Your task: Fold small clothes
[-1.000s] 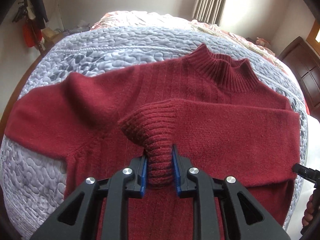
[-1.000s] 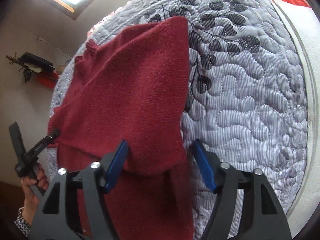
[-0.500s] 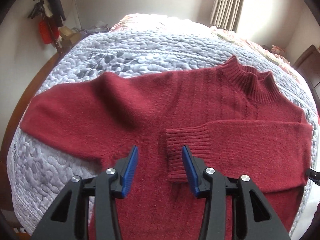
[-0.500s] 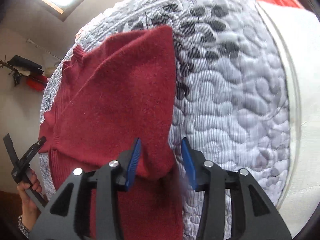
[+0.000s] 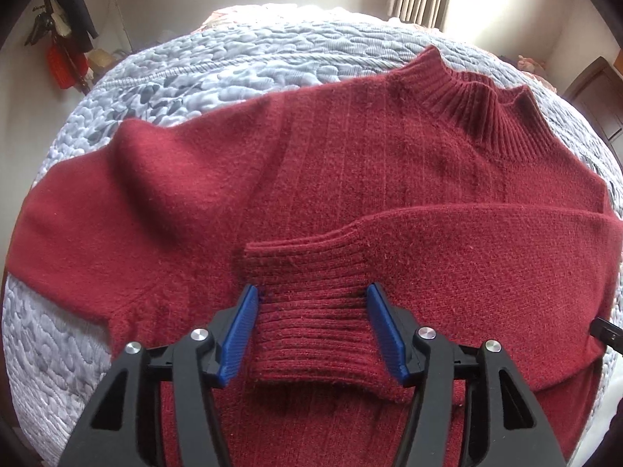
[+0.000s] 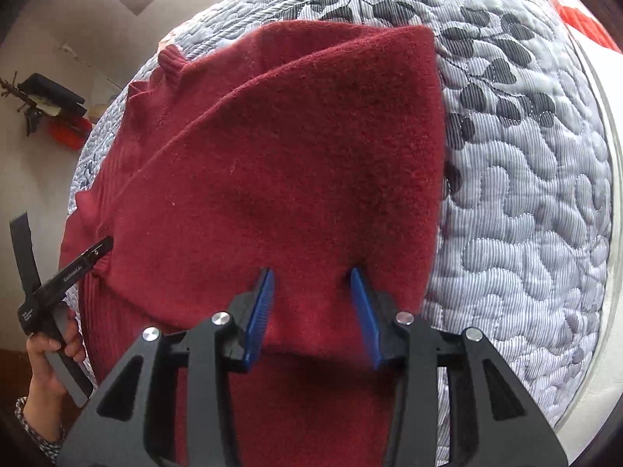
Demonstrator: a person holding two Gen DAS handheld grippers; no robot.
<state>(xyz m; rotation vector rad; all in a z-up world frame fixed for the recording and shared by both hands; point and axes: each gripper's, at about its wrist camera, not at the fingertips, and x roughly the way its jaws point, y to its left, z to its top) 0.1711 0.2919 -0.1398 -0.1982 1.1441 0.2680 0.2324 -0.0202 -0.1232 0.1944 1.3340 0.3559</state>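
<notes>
A bed [image 5: 58, 350] under a grey quilt carries everything. A red sweater [image 5: 350, 179] lies flat on it, one sleeve folded across.

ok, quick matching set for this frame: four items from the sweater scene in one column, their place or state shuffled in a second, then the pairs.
Items
1. ribbed cuff of the dark red knit sweater
2. ribbed turtleneck collar
3. unfolded sleeve
4. grey quilted bedspread

States
A. lies under the whole garment
B. between the open fingers of the left gripper
C. at the far edge, toward the curtain
D. stretched out flat to the side

Pairs: 1-B, 2-C, 3-D, 4-A
</notes>
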